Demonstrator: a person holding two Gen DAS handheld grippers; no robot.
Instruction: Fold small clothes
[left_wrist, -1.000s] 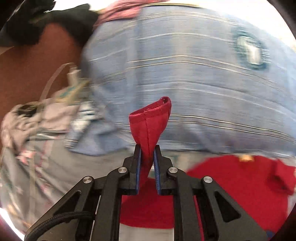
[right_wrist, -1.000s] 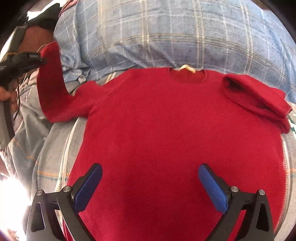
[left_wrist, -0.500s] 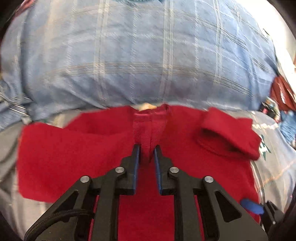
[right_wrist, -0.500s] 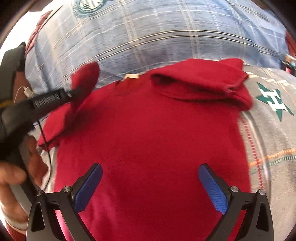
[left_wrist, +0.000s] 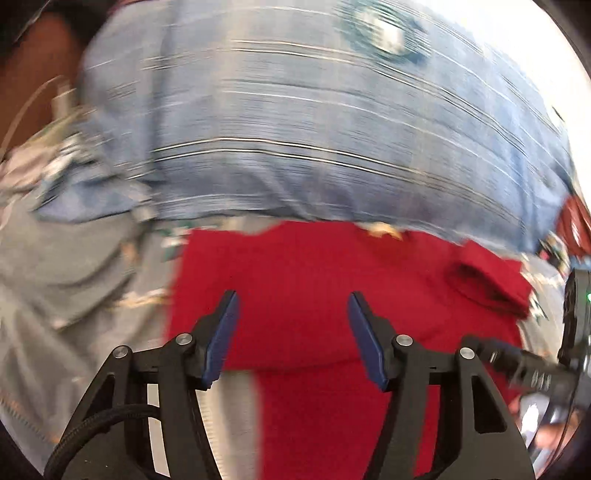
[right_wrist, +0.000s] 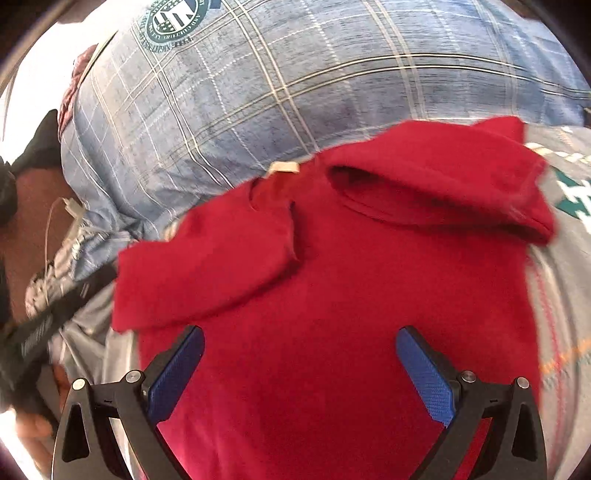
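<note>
Left gripper (left_wrist: 291, 332) fingers are opening, nothing between them; right gripper (right_wrist: 299, 373) is hovering wide, empty. Red sweater (right_wrist: 332, 295) is lying on the bed, both sleeves folded in (left one loosely). Flatten sleeves before folding the body.

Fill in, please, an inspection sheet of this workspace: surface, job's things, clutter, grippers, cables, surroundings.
Surface: grey patterned bedding.
Job's things: red shirt lies flat, both sleeves folded inward.
Clutter: crumpled light cloth at the left.
Grippers: left gripper opening, nothing between its jaws; right gripper open above the shirt, empty.
Cables: black cable on the right gripper.
Surroundings: blue plaid pillow behind the shirt.
</note>
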